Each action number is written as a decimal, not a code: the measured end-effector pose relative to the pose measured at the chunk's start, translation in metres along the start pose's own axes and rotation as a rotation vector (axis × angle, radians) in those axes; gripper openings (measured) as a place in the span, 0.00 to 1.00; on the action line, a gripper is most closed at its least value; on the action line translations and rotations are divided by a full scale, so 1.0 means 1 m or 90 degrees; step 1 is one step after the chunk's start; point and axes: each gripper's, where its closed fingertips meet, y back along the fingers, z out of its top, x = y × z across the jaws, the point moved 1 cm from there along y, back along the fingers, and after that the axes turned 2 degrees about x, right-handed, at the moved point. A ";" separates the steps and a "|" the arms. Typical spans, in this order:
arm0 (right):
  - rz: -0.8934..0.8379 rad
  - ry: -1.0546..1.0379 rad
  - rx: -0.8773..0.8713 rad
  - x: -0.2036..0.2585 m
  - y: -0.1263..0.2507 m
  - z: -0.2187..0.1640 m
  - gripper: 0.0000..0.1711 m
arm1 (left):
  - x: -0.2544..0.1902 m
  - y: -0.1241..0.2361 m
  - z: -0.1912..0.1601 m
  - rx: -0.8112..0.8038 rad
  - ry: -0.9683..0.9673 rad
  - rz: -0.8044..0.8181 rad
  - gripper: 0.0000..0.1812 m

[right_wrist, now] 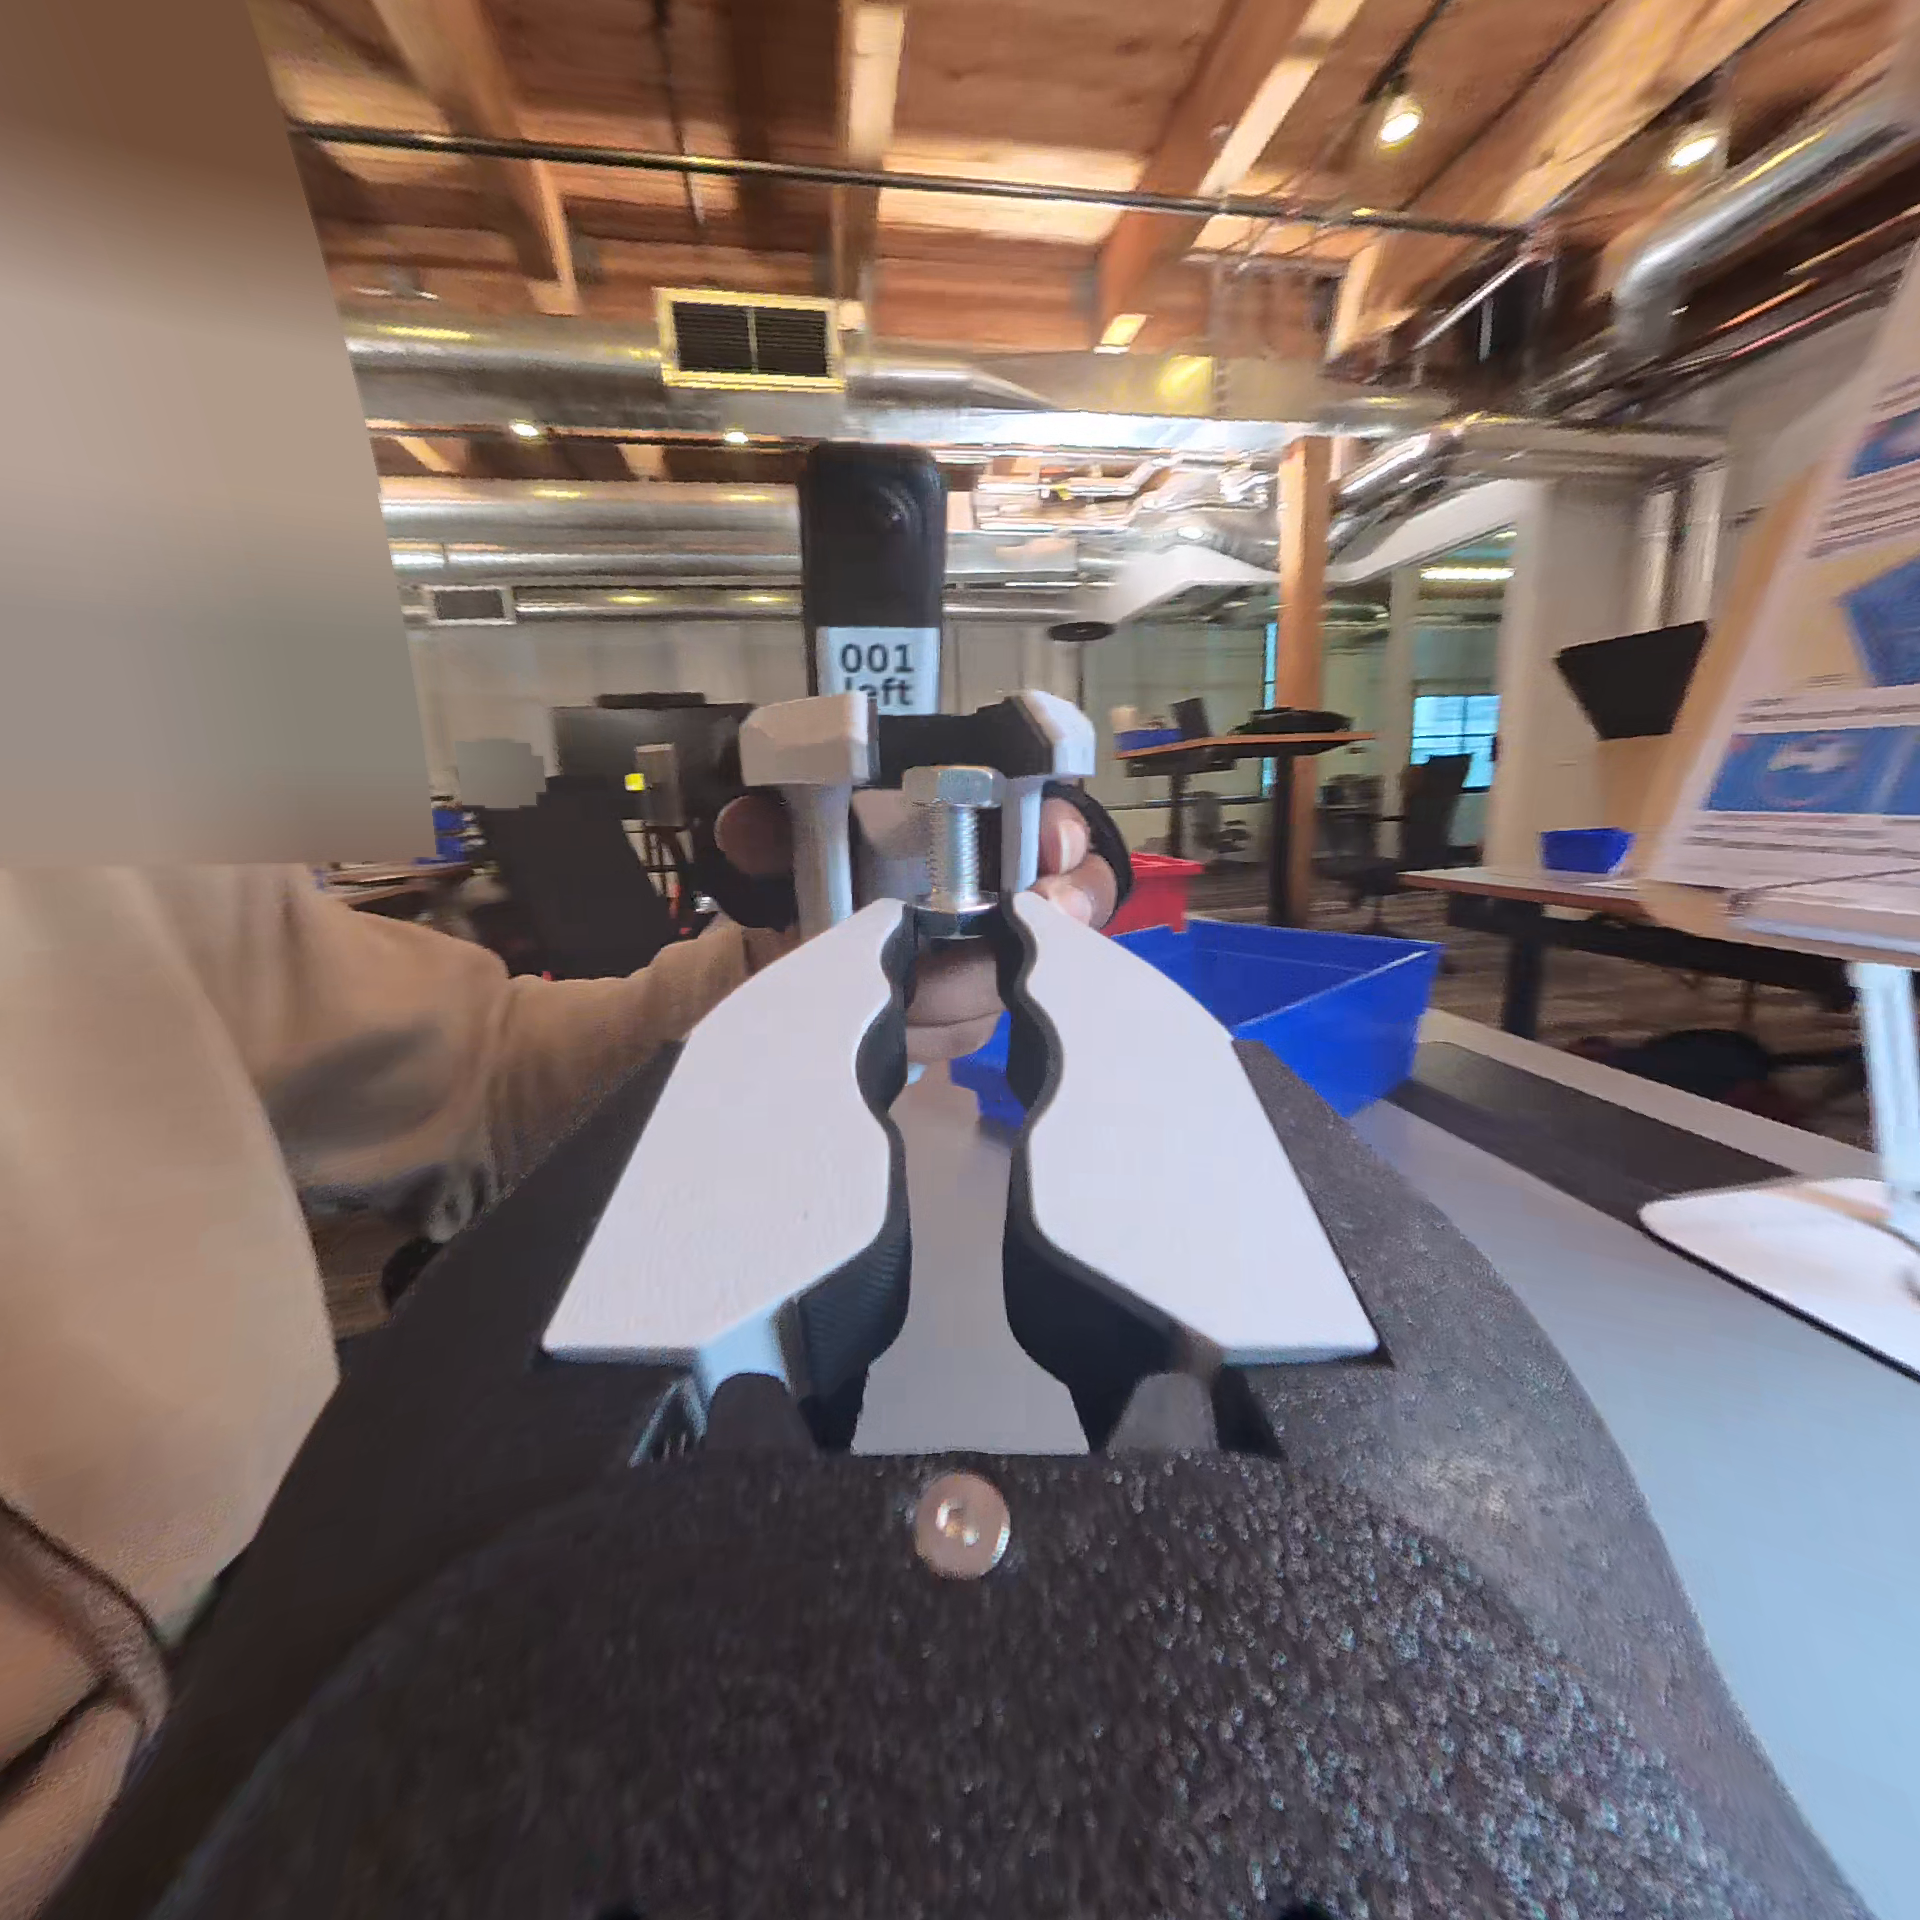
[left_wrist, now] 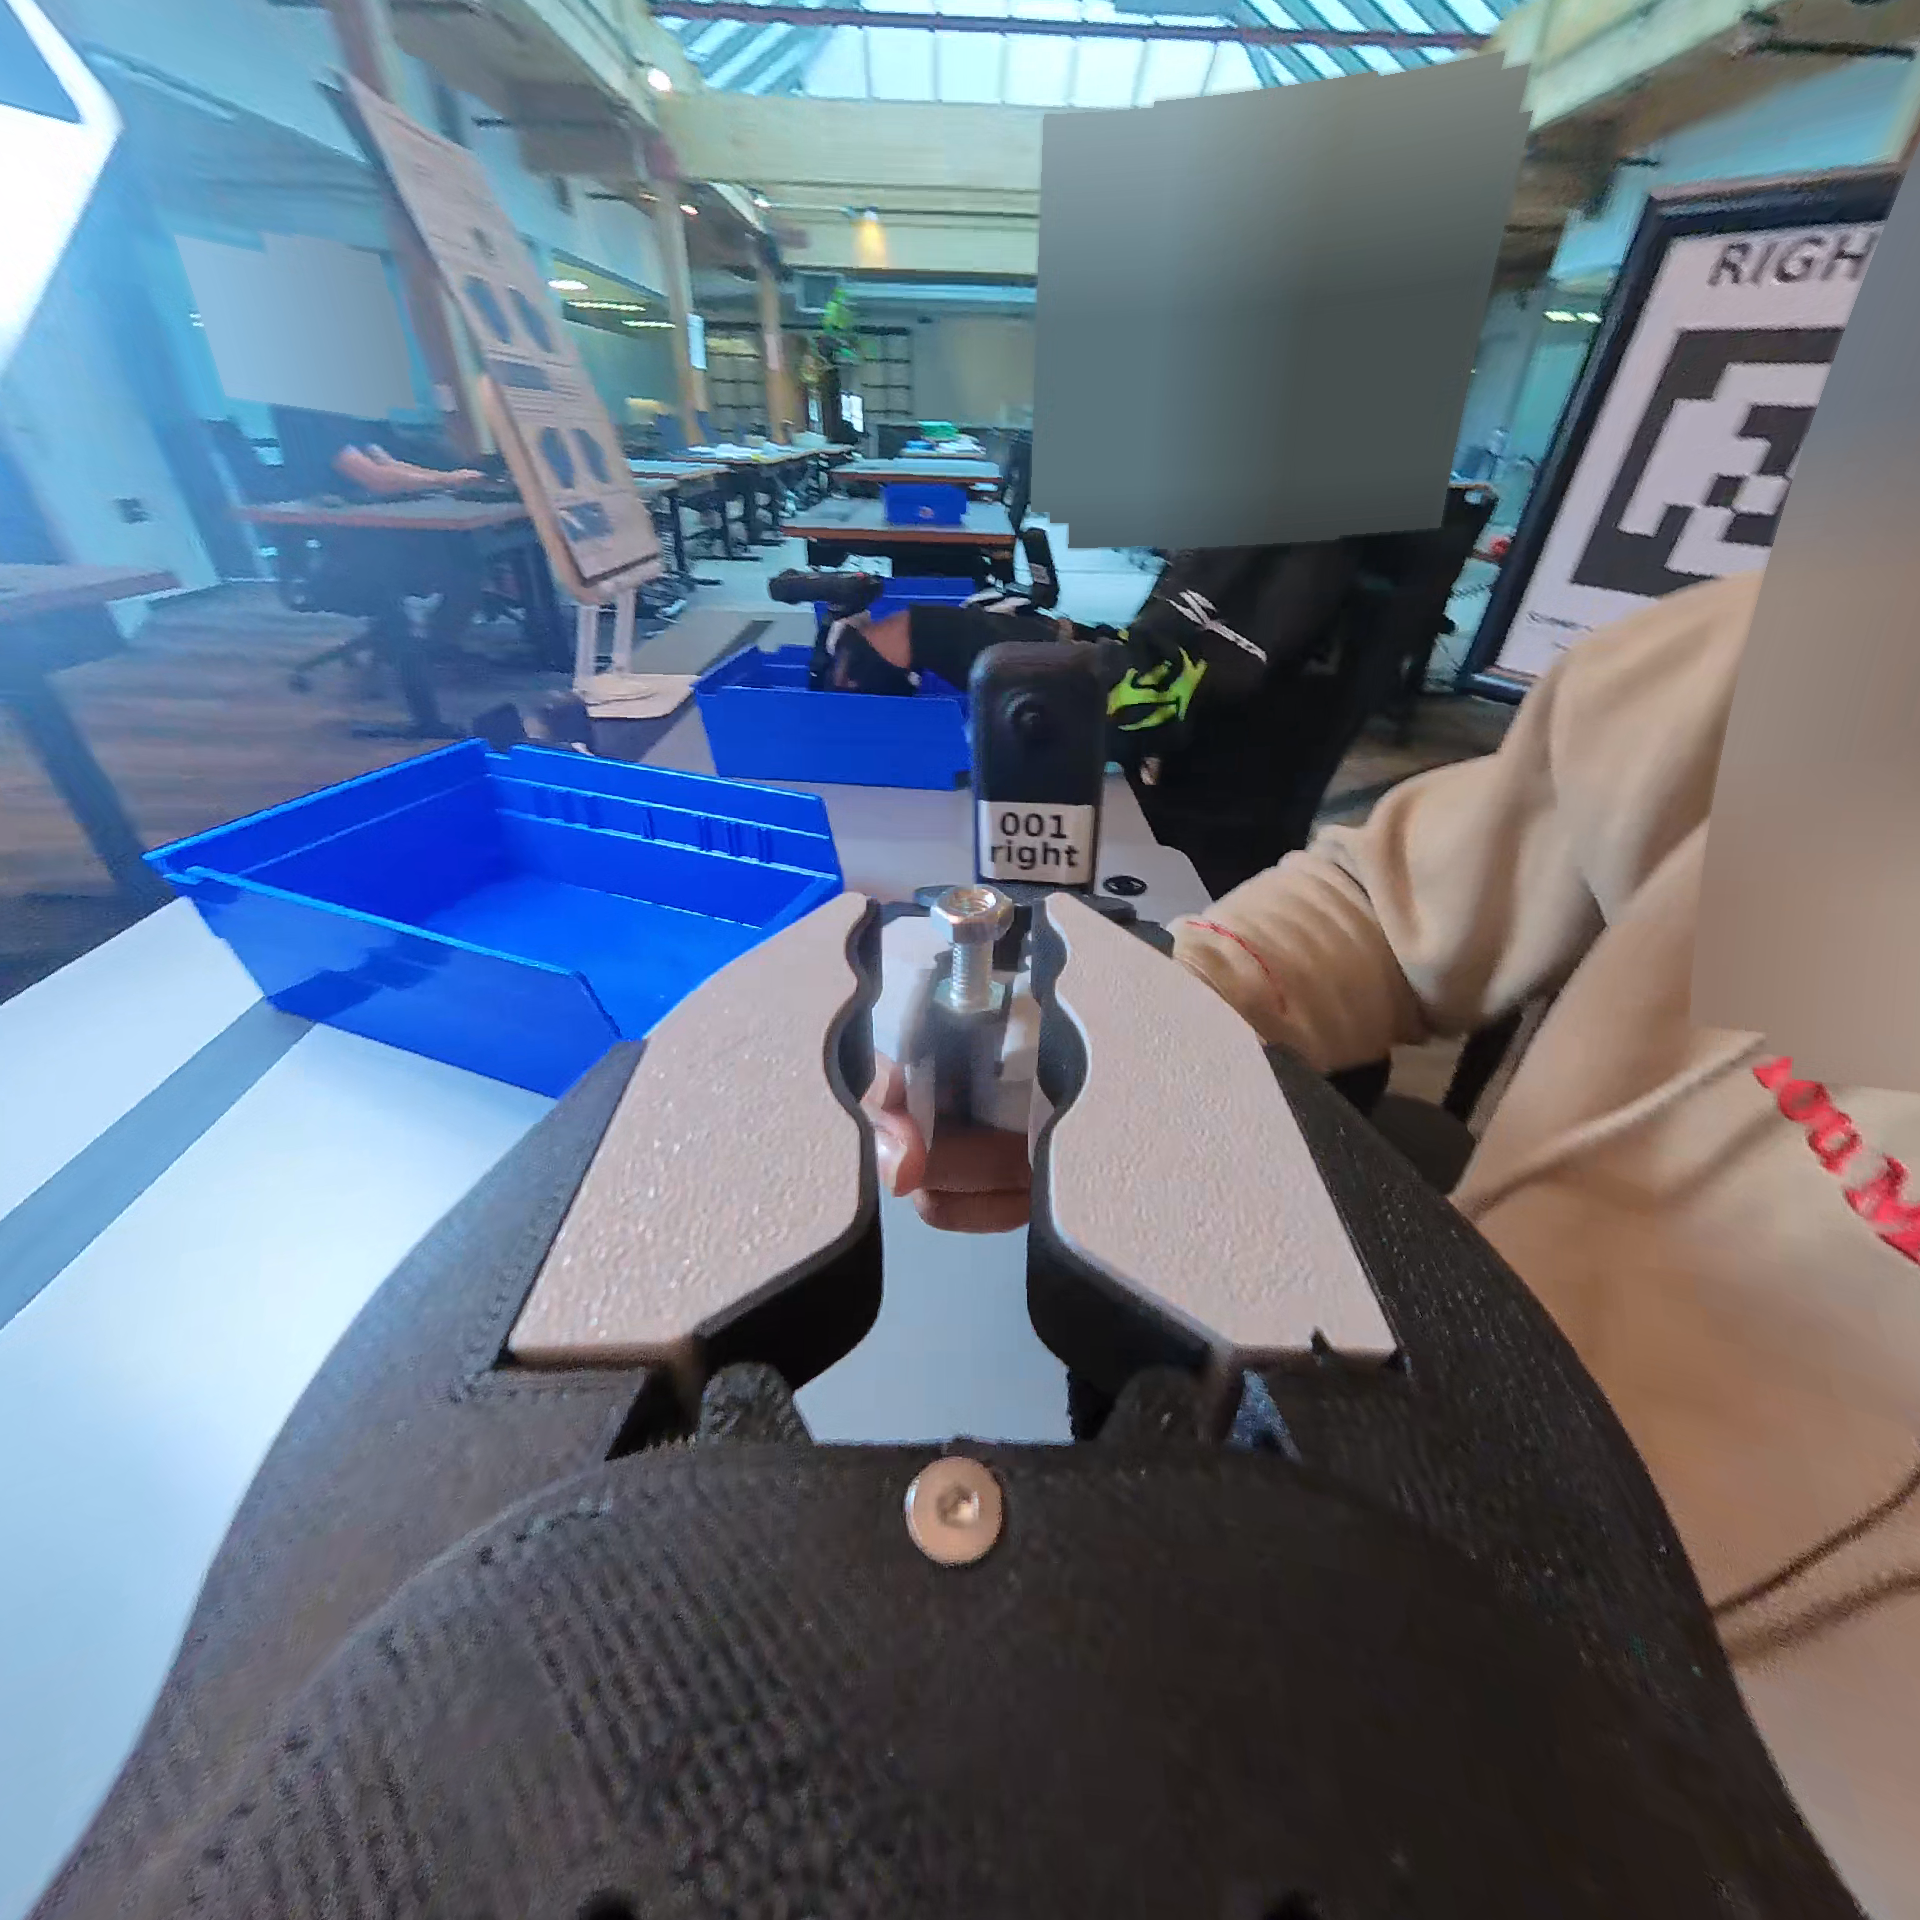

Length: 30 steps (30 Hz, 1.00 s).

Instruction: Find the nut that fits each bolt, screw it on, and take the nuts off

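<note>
— What's up beside that blue bin (left_wrist: 499, 914)?
— Just right of it, in the air: the left gripper (left_wrist: 956, 925) is clamped on the bolt (right_wrist: 951, 847), at what looks like its head, and the right gripper (right_wrist: 954, 920) is pinching the nut (right_wrist: 948, 923).
— Tricky?
— Light, stiff, slick steel. Hold the nut by its flats, I'd say, or it slips.

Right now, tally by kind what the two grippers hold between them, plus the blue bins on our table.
Bolt: 1
Nut: 1
Blue bins: 2
Total: 4
</note>
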 end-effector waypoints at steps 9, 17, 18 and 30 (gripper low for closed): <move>-0.022 0.009 0.008 -0.004 -0.002 -0.002 0.09 | 0.004 -0.006 -0.008 0.014 0.008 0.015 0.13; -0.005 0.012 0.002 0.000 -0.002 0.001 0.08 | 0.003 0.000 -0.006 0.006 -0.005 0.004 0.10; -0.004 0.014 0.004 0.001 -0.002 0.001 0.08 | 0.005 0.001 -0.005 0.003 -0.004 0.007 0.09; -0.011 0.017 0.018 -0.001 -0.004 -0.003 0.08 | 0.005 0.002 -0.006 -0.006 0.003 -0.001 0.09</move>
